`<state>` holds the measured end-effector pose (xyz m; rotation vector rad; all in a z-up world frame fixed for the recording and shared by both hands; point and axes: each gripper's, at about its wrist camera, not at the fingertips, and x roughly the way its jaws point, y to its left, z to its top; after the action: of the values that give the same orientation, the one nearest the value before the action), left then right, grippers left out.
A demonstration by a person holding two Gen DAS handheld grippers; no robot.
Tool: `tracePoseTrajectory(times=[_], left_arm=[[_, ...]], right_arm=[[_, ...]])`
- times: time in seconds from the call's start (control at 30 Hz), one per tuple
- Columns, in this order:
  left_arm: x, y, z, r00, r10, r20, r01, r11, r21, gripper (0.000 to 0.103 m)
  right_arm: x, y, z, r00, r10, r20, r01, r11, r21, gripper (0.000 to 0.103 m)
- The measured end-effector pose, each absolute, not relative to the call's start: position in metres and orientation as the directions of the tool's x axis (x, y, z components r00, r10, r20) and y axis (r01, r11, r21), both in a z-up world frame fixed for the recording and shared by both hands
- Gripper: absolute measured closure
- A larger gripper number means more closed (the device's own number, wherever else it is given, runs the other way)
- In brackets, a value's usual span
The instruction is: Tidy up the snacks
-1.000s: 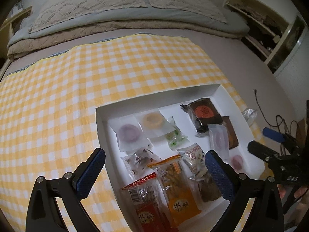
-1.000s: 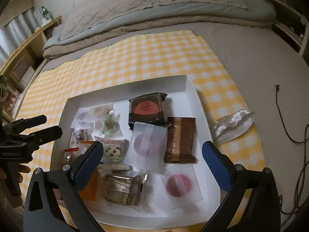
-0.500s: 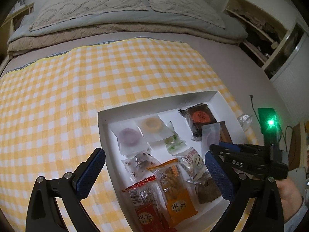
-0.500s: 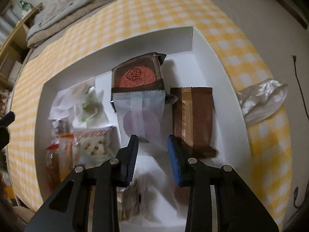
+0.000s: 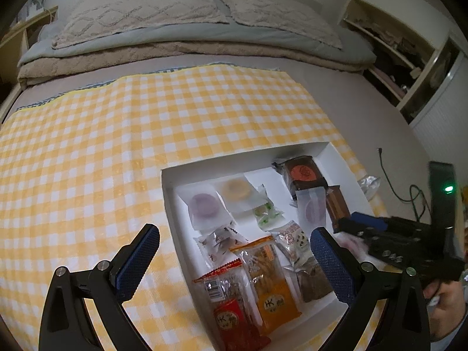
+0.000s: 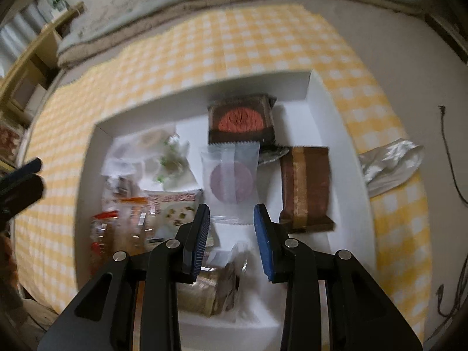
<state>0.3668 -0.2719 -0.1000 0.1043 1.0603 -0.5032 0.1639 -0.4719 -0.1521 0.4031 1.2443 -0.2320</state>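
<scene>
Two grippers hover over the shallow white cardboard box (image 6: 310, 87) of wrapped snacks on the yellow checked cloth (image 5: 146, 134).
Right gripper (image 6: 231, 219), jaws narrowed but grasping nothing, lines up on the frosted purple pastry packet (image 6: 231, 175) mid-box; left gripper (image 5: 234, 251) gapes released at the box's near-left wall, leaving room.

snack-crowded white box (image 5: 342, 161), bare checkered cloth (image 5: 87, 161) beside

I saw a yellow-and-white checked cloth (image 5: 175, 134) spread over the bed. Two beige knitted pillows (image 5: 140, 14) lay at its head, a crumpled clear plastic wrapper (image 6: 389, 166) on the cloth's edge, and a thin black cable (image 6: 450, 158) beyond.
</scene>
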Motion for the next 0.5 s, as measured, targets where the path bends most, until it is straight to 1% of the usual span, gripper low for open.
tracePoseTrajectory(times=[0.03, 0.07, 0.1, 0.13, 0.2, 0.27, 0.33, 0.4, 0.5], left_arm=[[0.363, -0.270, -0.096, 0.393, -0.348, -0.851, 0.443, 0.883, -0.156, 0.000], [0.360, -0.267, -0.092, 0.398, -0.351, -0.847, 0.443, 0.883, -0.157, 0.000], [0.357, -0.265, -0.089, 0.404, -0.354, -0.844, 0.443, 0.883, -0.158, 0.000], [0.352, -0.262, -0.084, 0.410, -0.358, -0.839, 0.443, 0.882, -0.160, 0.000], [0.344, -0.256, -0.075, 0.422, -0.363, -0.830, 0.444, 0.881, -0.160, 0.000], [0.335, -0.251, -0.067, 0.434, -0.367, -0.822, 0.446, 0.881, -0.158, 0.000], [0.326, -0.244, -0.057, 0.449, -0.373, -0.812, 0.449, 0.880, -0.155, 0.000], [0.314, -0.238, -0.046, 0.472, -0.378, -0.797, 0.454, 0.879, -0.148, 0.000], [0.295, -0.228, -0.027, 0.515, -0.379, -0.769, 0.465, 0.877, -0.121, 0.000]], right_arm=[[0.159, -0.472, -0.142, 0.330, 0.040, -0.943, 0.393, 0.903, 0.176, 0.069], [0.157, -0.472, -0.135, 0.345, 0.031, -0.938, 0.396, 0.901, 0.176, 0.065], [0.153, -0.471, -0.124, 0.367, 0.015, -0.930, 0.396, 0.902, 0.171, 0.059], [0.153, -0.468, -0.118, 0.381, 0.002, -0.924, 0.395, 0.904, 0.165, 0.056], [0.147, -0.467, -0.103, 0.411, -0.025, -0.911, 0.390, 0.908, 0.151, 0.042], [0.143, -0.460, -0.087, 0.442, -0.054, -0.895, 0.381, 0.915, 0.133, 0.036], [0.136, -0.454, -0.070, 0.475, -0.076, -0.877, 0.374, 0.919, 0.123, 0.032], [0.131, -0.447, -0.056, 0.505, -0.095, -0.858, 0.365, 0.924, 0.113, 0.024], [0.122, -0.436, -0.031, 0.558, -0.114, -0.822, 0.343, 0.933, 0.104, 0.015]])
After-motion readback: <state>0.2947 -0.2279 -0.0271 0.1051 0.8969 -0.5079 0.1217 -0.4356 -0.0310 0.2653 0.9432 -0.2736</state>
